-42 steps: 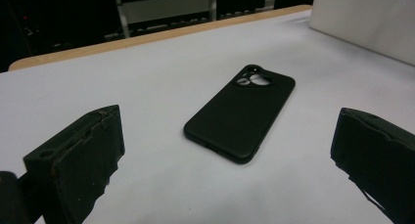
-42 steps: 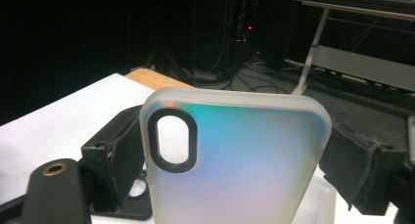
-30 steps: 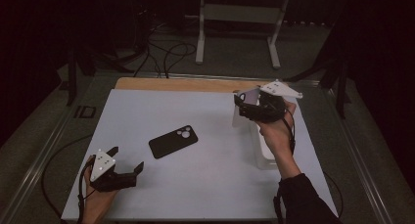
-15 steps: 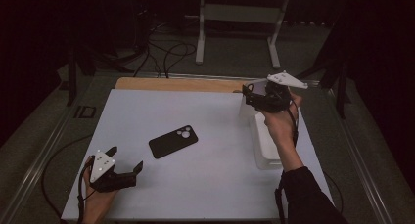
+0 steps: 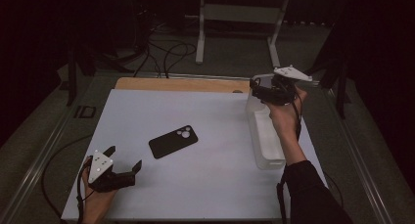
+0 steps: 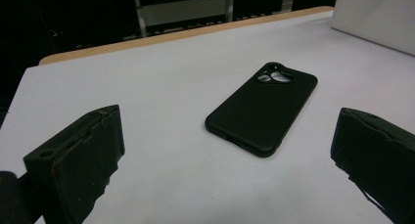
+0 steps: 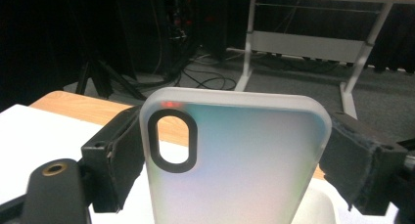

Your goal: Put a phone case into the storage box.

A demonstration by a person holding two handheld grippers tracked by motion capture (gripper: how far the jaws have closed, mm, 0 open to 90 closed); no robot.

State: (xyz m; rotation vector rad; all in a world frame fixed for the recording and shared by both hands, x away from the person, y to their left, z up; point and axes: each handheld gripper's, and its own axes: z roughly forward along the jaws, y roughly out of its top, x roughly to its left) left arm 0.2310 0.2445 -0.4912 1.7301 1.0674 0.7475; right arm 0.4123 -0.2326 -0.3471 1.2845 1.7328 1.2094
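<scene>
A black phone [image 5: 173, 141] lies face down in the middle of the white table top [image 5: 205, 194]; it is also in the left gripper view [image 6: 262, 109], just beyond the jaws. My left gripper [image 5: 122, 161] rests at the near left corner, open and holding nothing [image 6: 226, 158]. My right gripper [image 5: 260, 89] is raised over the far right of the table, shut on a frosted translucent phone case [image 7: 235, 160]. The case stands upright between the jaws, its oval camera cutout at the upper left. From above the case [image 5: 252, 102] hangs below the gripper.
A long translucent white box [image 5: 268, 145] lies along the table's right edge, under my right forearm; its corner shows in the left gripper view [image 6: 377, 18]. A wooden strip [image 5: 181, 84] runs along the far edge. Behind it are a white frame's legs [image 5: 200, 38] and cables on the floor.
My right gripper has carried the case a little to the right and toward the far edge, above the white box's far end. The left gripper and the black phone have stayed put.
</scene>
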